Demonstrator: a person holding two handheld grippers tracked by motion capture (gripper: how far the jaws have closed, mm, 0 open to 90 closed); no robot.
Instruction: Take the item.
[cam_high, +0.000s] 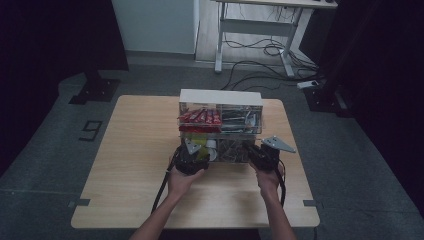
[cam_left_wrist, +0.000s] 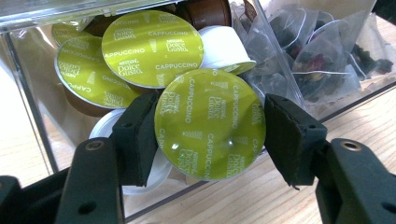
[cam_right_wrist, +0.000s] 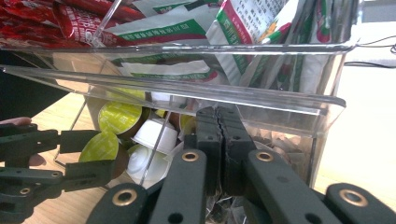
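Observation:
A clear organizer box (cam_high: 220, 96) stands mid-table. Its lower left bin holds several coffee capsules with green "Cappuccino" lids (cam_left_wrist: 152, 46). My left gripper (cam_left_wrist: 210, 133) is at that bin's mouth, shut on one green-lidded capsule (cam_left_wrist: 210, 112), a pad against each side of its rim. The right gripper view shows that same capsule (cam_right_wrist: 99, 147) between the left gripper's jaws (cam_right_wrist: 105, 154). My right gripper (cam_right_wrist: 218, 114) is shut with nothing between its pads, its tips up against the tilted clear flap (cam_right_wrist: 187, 88) over the lower bins. In the high view both grippers, left (cam_high: 192, 155) and right (cam_high: 261, 152), sit at the box's front.
Mesh tea bags (cam_left_wrist: 308, 56) fill the lower right bin. Red sachets (cam_high: 200, 117) and green-and-white packets (cam_right_wrist: 243, 28) fill the upper bins. Bare wooden tabletop (cam_high: 135, 150) lies left of the box. A desk frame and cables (cam_high: 260, 55) are on the floor beyond.

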